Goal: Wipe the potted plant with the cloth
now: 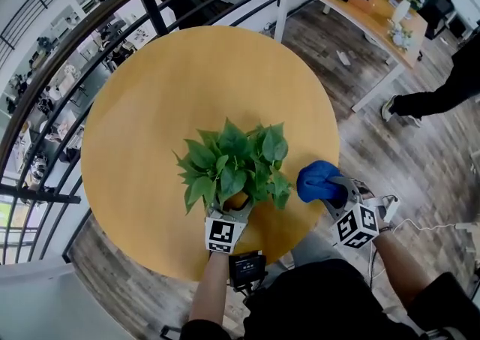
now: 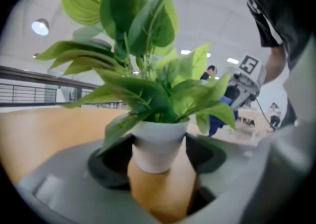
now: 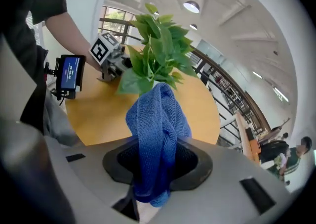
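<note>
A potted plant (image 1: 234, 164) with broad green leaves in a small white pot (image 2: 159, 144) stands on the round wooden table (image 1: 150, 106), near its front edge. My left gripper (image 1: 234, 209) is shut on the white pot, one jaw on each side. To the right, my right gripper (image 1: 337, 197) is shut on a bunched blue cloth (image 1: 318, 181), which hangs just right of the leaves. In the right gripper view the cloth (image 3: 157, 134) rises between the jaws with the plant (image 3: 157, 55) behind it. The left gripper view shows the cloth (image 2: 217, 119) past the leaves.
A black metal railing (image 1: 60, 68) curves round the table's far and left sides. A long wooden desk (image 1: 352, 1) with boxes and small things stands at the upper right, with a person's leg and shoe (image 1: 409, 106) near it. A small screen device (image 1: 246, 268) sits below my left gripper.
</note>
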